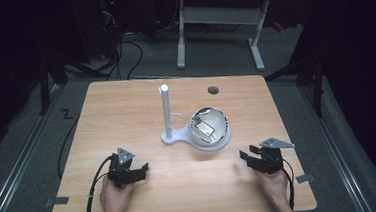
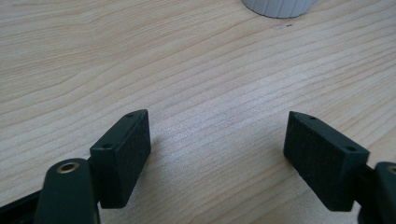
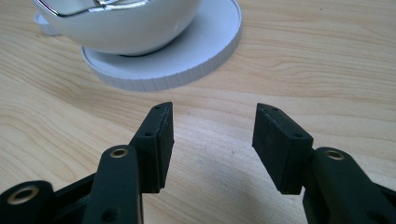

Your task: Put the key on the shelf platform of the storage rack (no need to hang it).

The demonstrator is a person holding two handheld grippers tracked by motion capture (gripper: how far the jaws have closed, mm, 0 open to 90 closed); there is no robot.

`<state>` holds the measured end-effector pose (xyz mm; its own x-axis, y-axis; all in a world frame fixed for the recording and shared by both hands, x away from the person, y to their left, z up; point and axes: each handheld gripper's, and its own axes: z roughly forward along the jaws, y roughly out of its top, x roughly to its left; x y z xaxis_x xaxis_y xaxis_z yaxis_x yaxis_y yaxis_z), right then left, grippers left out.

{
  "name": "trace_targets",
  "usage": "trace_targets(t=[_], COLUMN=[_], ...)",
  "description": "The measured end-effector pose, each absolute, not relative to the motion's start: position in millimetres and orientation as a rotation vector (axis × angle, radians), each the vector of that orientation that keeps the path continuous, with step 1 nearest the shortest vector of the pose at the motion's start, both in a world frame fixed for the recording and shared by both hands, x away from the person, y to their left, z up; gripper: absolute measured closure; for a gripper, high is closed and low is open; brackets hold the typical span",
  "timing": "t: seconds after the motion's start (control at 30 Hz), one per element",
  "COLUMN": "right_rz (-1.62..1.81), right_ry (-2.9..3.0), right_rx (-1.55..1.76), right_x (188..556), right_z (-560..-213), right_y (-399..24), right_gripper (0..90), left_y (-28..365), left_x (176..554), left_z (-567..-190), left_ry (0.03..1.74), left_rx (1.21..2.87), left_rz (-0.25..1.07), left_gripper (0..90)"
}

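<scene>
Fingers of right gripper parted, grasping nothing; left gripper likewise. Bowl ahead sitting on stand; risking tipping, sliding if nudged.

The left hand-held gripper is built of black parts and topped by a grey three-cornered plate; a black cable trails from it. The right hand-held gripper is built the same way, with its own grey plate and a black cable at its side. In the left gripper view, two black block-shaped pads are seen, each with small holes along the upper edge, carried on black links with a brass-coloured bushing. In the right gripper view, the same flat black pads are mounted on black links with brass-ringed pivots. The forearms are bare; no sleeves are seen.
</scene>
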<state>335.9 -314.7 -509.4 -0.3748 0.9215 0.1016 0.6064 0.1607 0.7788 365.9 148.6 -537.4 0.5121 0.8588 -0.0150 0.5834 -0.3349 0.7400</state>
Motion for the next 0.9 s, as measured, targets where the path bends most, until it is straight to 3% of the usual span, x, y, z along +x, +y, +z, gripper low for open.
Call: trace_targets(t=[0.9], right_rz=[0.895], right_ry=[2.1], right_rx=[1.398], right_x=[341], right_z=[-531], right_y=[-300], right_gripper=[42.4], left_y=[149], left_x=[366], left_z=[-537], left_ry=[1.174], left_rx=[2.051], left_rz=[0.501], left_gripper=[23.4])
